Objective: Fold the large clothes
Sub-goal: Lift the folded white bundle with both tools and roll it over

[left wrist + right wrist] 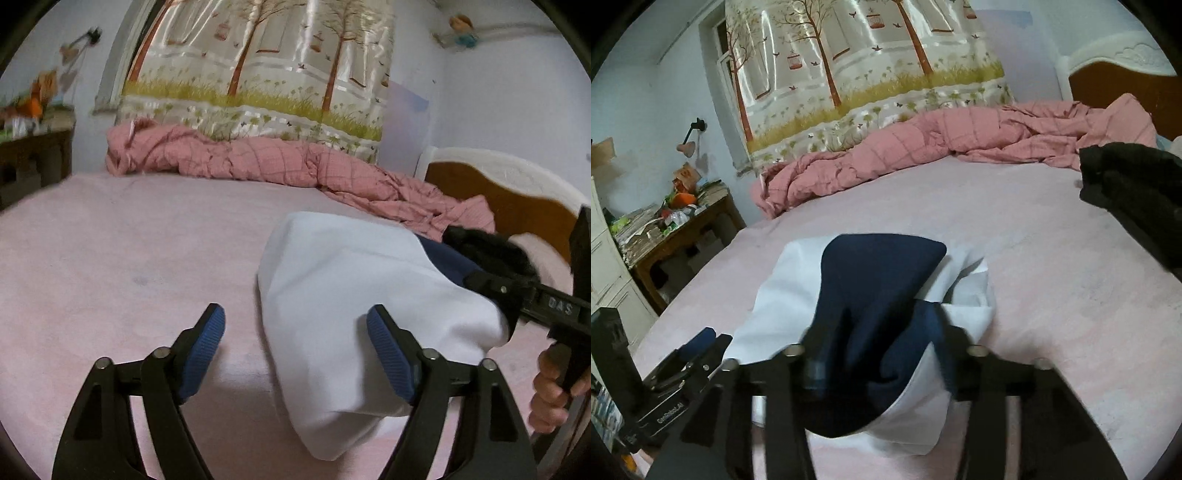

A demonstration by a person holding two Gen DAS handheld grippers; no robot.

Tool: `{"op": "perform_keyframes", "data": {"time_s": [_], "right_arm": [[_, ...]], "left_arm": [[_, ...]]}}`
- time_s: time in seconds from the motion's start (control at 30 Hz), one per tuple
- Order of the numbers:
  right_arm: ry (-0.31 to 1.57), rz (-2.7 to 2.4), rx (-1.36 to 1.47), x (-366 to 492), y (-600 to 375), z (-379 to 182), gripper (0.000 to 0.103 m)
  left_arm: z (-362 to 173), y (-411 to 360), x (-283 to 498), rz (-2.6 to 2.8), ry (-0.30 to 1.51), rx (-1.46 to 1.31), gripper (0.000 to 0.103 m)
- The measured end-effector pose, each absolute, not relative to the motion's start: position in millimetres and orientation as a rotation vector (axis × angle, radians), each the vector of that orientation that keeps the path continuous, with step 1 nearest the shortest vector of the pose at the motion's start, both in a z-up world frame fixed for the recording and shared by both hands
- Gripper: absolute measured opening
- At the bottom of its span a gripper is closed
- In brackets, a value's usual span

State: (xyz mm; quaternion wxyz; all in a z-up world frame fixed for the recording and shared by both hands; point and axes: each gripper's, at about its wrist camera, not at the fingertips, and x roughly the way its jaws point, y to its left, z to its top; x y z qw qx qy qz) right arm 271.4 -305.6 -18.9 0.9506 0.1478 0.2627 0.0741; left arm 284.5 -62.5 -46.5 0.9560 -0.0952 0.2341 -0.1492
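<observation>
A white and navy garment (pixel 354 306) lies bunched on the pink bed sheet (pixel 129 258). My left gripper (pixel 295 343) is open and empty, its right pad over the garment's white part, its left pad over bare sheet. In the right wrist view the same garment (pixel 879 280) lies with its navy part draped over my right gripper (pixel 875 347), which is blurred; its fingertips are hidden in the navy cloth. The right gripper also shows at the right edge of the left wrist view (pixel 491 288), at the garment's edge.
A crumpled pink checked quilt (pixel 280 162) lies along the far side of the bed below a tree-print curtain (pixel 266 66). A black fuzzy garment (pixel 1134 184) lies at the right. The wooden headboard (pixel 491 192) is at the right; a cluttered wooden table (pixel 679 229) stands left of the bed.
</observation>
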Motion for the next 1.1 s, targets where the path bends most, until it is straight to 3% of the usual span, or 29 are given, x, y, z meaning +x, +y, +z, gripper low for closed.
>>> {"op": "perform_keyframes", "data": {"time_s": [0.07,0.1,0.33,0.43,0.53,0.7,1.1], "right_arm": [[0.493,0.162,0.343,268,-309,-15,0.099],[0.448,0.166,0.378,264,-313,-13,0.102],[0.662,0.16,0.395,302,-305,-27,0.103],[0.753,0.219,0.526,314,-318,-49,0.103],[0.829,0.305,0.68,320,-335,-77,0.103],[0.783,0.372,0.617,315,-335,-86,0.103],[0.783,0.33,0.637,297,-342,-100,0.103]], "left_arm": [[-49,-55,288,-0.294,0.49,-0.244,0.088],[-50,-52,289,-0.307,0.493,-0.262,0.088],[-47,-56,285,-0.317,0.485,-0.246,0.088],[-49,-54,287,-0.334,0.501,-0.27,0.088],[-53,-47,295,-0.406,0.55,-0.364,0.101],[-81,-35,338,-0.638,0.768,-0.76,0.102],[-80,-59,316,-0.532,0.794,-0.54,0.103]]}}
